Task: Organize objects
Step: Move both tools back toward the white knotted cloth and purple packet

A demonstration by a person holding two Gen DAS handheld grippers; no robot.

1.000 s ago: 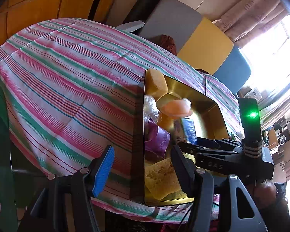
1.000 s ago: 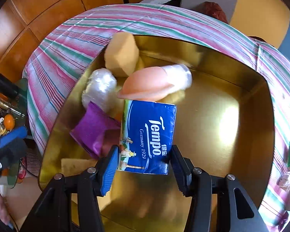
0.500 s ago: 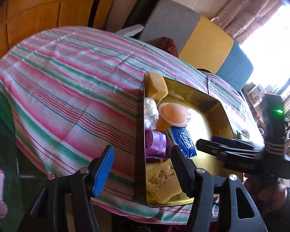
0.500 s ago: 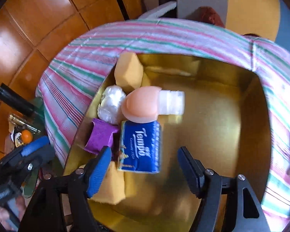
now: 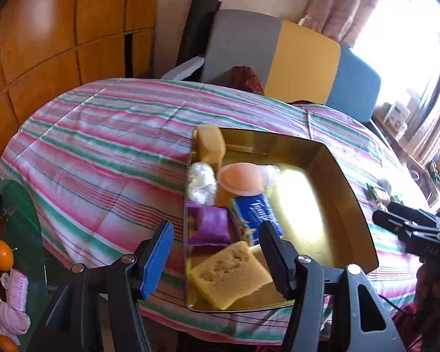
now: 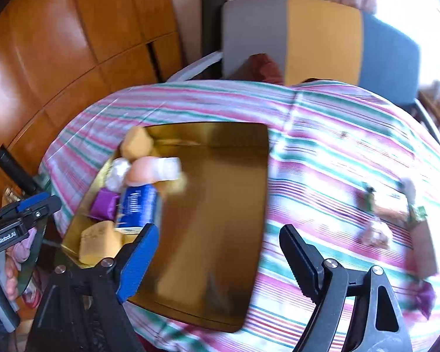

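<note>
A: Starting with the gold tray (image 6: 220, 234): where was the tissue pack (image 6: 136, 208) found?

B: At centre left, inside it; light, soft, best gripped across its narrow sides. The right gripper (image 6: 217, 255) was seen opening, empty; the left gripper (image 5: 217, 243) was held apart, empty.

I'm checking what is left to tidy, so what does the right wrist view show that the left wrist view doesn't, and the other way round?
Only the right wrist view shows the loose bits at the table's far right, a pinkish wrapped lump among them. Only the left shows the orange fruit and pink items beside the table. Both show the gold tray holding the blue tissue pack, purple packet and yellow sponges.
</note>
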